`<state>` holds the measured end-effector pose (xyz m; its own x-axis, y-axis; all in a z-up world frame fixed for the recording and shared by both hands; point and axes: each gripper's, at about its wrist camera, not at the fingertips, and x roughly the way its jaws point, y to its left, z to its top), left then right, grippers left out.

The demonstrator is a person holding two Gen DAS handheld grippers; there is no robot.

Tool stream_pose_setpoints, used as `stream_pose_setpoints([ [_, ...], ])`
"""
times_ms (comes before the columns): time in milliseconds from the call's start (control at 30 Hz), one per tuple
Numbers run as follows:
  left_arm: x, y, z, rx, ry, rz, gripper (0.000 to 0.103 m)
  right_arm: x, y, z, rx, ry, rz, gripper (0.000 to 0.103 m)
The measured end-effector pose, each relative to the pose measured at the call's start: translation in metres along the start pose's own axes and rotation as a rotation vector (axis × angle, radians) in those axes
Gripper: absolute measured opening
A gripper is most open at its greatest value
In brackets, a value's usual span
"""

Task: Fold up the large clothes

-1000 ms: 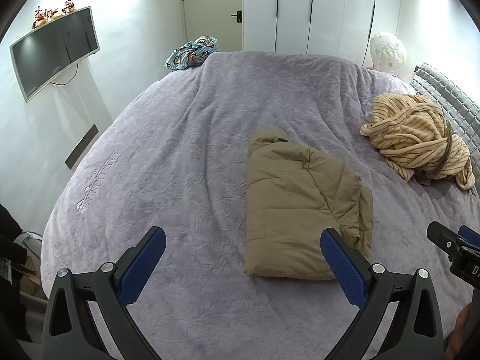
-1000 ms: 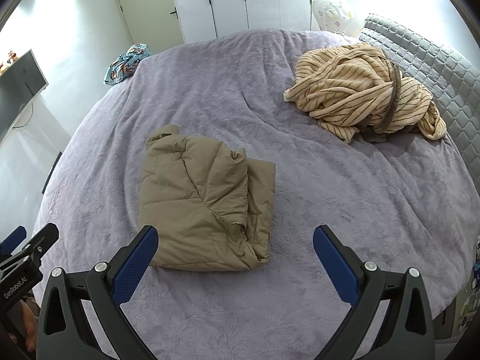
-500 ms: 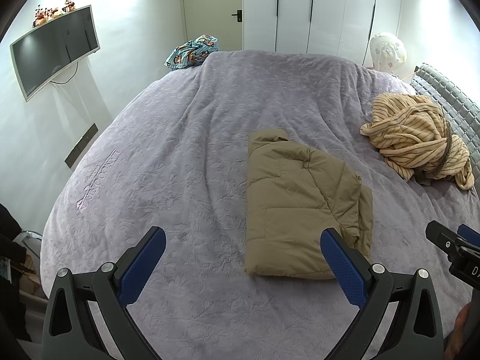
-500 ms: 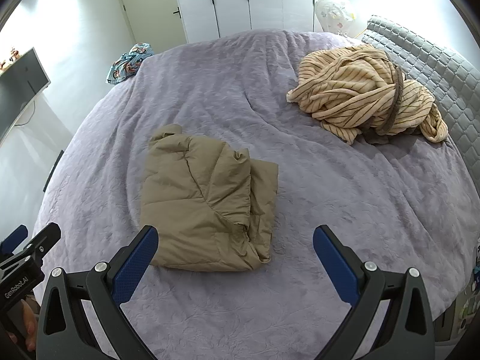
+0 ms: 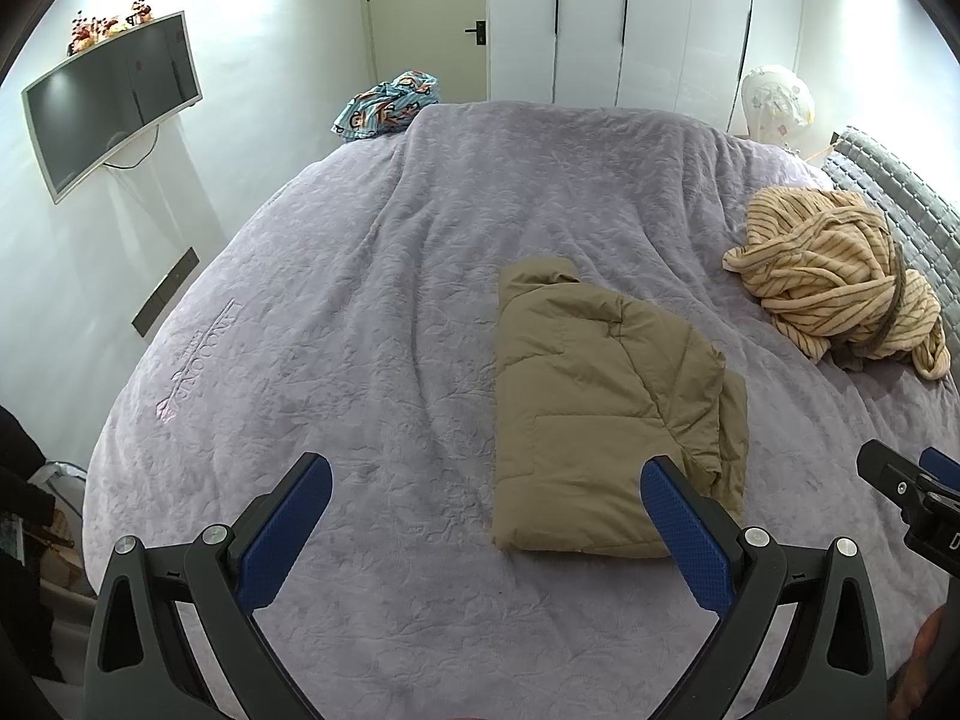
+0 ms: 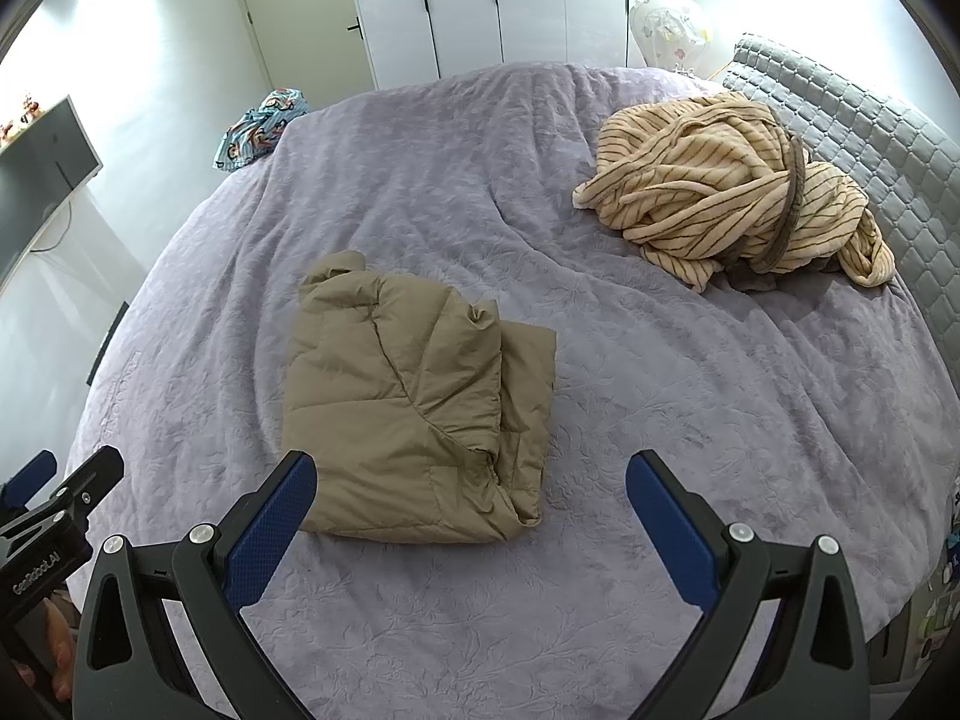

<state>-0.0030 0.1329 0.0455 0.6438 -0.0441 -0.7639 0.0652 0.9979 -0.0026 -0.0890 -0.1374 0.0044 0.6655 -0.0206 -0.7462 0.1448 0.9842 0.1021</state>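
A tan padded jacket (image 5: 600, 414) (image 6: 414, 414) lies folded into a compact rectangle in the middle of the lilac bedspread (image 5: 372, 312) (image 6: 660, 390). A beige striped garment (image 5: 840, 282) (image 6: 738, 192) sits crumpled in a heap near the headboard. My left gripper (image 5: 486, 510) hovers open just short of the jacket's near edge, nothing between its blue pads. My right gripper (image 6: 471, 504) is open too, above the jacket's near right corner. Each gripper's tip shows at the edge of the other view.
A grey quilted headboard (image 6: 852, 138) runs along the right. A patterned blue cloth (image 5: 387, 102) lies at the bed's far corner. A wall screen (image 5: 111, 102) hangs on the left, white wardrobe doors (image 5: 630, 24) stand behind, and a white balloon-like object (image 6: 669, 27) is by the headboard.
Both grippers stay open and nearly still; the right view has drifted slightly, so the jacket sits a touch further right and higher in it.
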Motion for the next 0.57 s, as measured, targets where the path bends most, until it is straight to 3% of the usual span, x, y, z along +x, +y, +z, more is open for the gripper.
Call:
stream_pose_setpoints([
  [567,-0.0047,-0.004,-0.0056,-0.004,-0.012,0.0,0.103,-0.0015,0.0016,-0.0004,0.001,0.003,-0.001,0.103],
])
